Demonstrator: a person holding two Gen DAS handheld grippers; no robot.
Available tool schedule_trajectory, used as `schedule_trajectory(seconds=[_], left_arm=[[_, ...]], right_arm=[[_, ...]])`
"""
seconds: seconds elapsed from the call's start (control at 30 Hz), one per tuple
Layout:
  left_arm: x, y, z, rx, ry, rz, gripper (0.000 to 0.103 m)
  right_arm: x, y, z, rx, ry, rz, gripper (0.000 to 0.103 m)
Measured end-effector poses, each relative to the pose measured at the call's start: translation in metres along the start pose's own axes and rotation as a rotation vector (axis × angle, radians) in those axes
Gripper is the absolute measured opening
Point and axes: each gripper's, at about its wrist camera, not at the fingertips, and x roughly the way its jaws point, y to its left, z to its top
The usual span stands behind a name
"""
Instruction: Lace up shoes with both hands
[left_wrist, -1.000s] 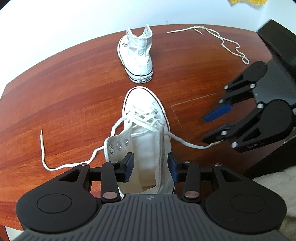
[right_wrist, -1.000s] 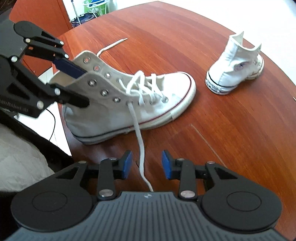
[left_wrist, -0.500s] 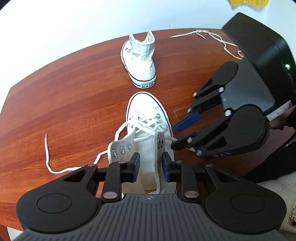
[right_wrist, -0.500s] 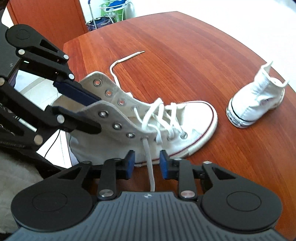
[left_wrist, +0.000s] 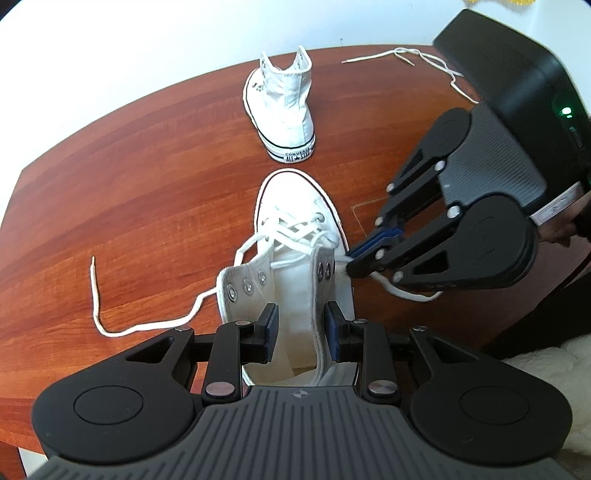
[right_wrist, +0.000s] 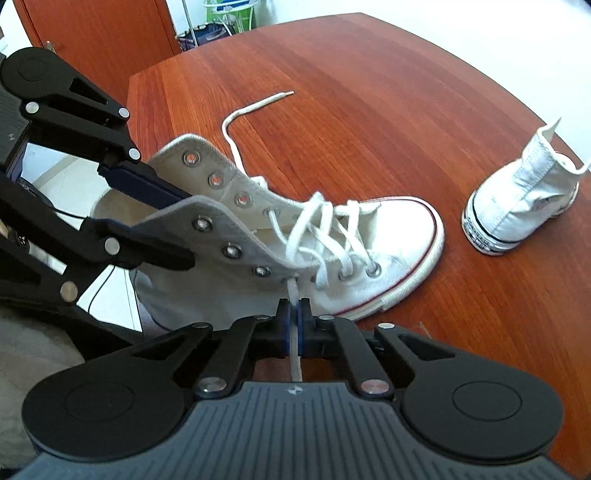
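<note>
Lacing on the near shoe (right_wrist: 295, 258) on the bench (right_wrist: 369, 110) covers only the lower eyelets; the upper ones are bare. Right tool (right_wrist: 294, 325) pinches the lace (right_wrist: 291, 291) beside the shoe; left tool (left_wrist: 300, 326), partly open, straddles the collar. Second shoe (left_wrist: 282, 107) is unlaced.

A home, by the look of it. A wooden table (right_wrist: 369, 92) stands near a wooden door (right_wrist: 92, 33). A wire rack (right_wrist: 218, 18) of household items sits behind.

Reddish wooden table (left_wrist: 147, 177), wooden door (right_wrist: 92, 44), wire rack (right_wrist: 229, 18) beyond.
</note>
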Motion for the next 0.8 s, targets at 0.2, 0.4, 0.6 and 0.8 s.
schedule_trajectory(seconds=[0.2, 0.4, 0.6, 0.8], left_arm=[[0.003, 0.004, 0.0, -0.009, 0.001, -0.003, 0.031], [0.003, 0.005, 0.001, -0.003, -0.002, -0.01, 0.031], [0.003, 0.006, 0.0, -0.001, -0.002, -0.016, 0.031], [0.002, 0.004, 0.0, 0.011, -0.001, -0.022, 0.031]], right_arm=[[-0.013, -0.004, -0.018, 0.057, 0.038, -0.027, 0.003], [-0.026, -0.006, -0.04, 0.113, 0.066, -0.048, 0.003], [-0.031, -0.011, -0.056, 0.158, 0.095, -0.059, 0.003], [-0.037, -0.009, -0.059, 0.151, 0.08, -0.064, 0.005]])
